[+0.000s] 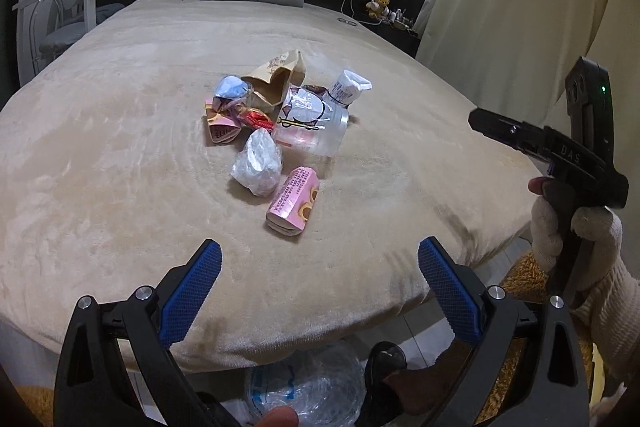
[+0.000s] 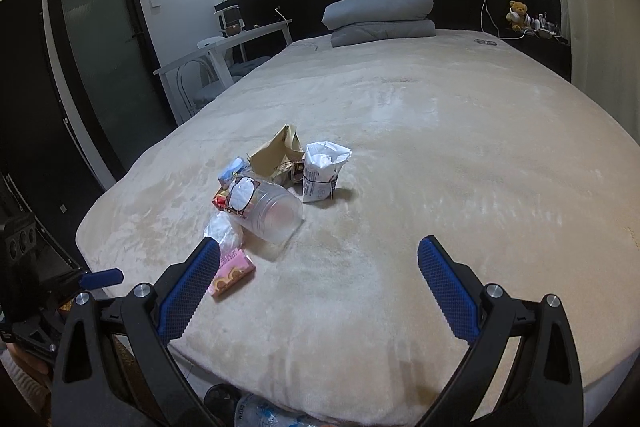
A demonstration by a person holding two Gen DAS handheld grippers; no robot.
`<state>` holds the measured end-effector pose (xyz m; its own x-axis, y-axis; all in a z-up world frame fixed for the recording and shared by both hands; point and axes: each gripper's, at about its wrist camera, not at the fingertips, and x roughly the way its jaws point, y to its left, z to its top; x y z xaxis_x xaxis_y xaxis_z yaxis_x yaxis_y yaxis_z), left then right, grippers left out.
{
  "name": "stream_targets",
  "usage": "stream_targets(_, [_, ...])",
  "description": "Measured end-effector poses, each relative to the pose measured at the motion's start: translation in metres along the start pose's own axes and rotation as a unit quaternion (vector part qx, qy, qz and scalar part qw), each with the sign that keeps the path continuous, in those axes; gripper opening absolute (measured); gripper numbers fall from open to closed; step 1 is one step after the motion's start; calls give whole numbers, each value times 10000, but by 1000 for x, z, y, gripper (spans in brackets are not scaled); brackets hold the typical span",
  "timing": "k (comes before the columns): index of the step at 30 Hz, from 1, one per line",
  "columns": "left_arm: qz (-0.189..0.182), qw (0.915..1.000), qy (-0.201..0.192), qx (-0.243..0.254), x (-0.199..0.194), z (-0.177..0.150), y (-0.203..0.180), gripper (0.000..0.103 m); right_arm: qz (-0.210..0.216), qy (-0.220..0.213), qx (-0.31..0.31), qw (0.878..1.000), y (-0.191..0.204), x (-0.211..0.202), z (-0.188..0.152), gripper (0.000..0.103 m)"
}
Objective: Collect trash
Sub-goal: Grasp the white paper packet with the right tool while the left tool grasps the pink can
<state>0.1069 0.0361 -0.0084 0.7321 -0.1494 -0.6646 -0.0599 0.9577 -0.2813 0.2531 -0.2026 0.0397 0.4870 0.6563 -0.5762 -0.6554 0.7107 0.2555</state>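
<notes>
Trash pile (image 1: 276, 131) awaits collection at frame centre on the bed (image 1: 120, 155).
Left gripper (image 1: 320, 275) and right gripper (image 2: 320, 275) are held spread, empty; the nearest pink carton (image 1: 294, 201) is best pinched across its narrow sides.

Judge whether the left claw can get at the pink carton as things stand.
Probably yes. The left claw is open, and the pink carton lies nearest it on the bed, at the near edge of the trash, with only bare blanket between them.
</notes>
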Motion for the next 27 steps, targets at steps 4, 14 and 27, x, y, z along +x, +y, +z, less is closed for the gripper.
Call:
stream_targets(4, [-52, 9998, 196, -2, 19, 11, 4, 96, 133, 196, 129, 9996, -7, 31, 17, 98])
stream_targets(14, [-259, 9960, 808, -289, 68, 27, 21, 96, 327, 523, 167, 9980, -16, 101, 49, 98])
stream_targets(27, [-262, 9906, 1248, -487, 111, 30, 36, 85, 483, 970, 389, 9934, -28, 171, 64, 78])
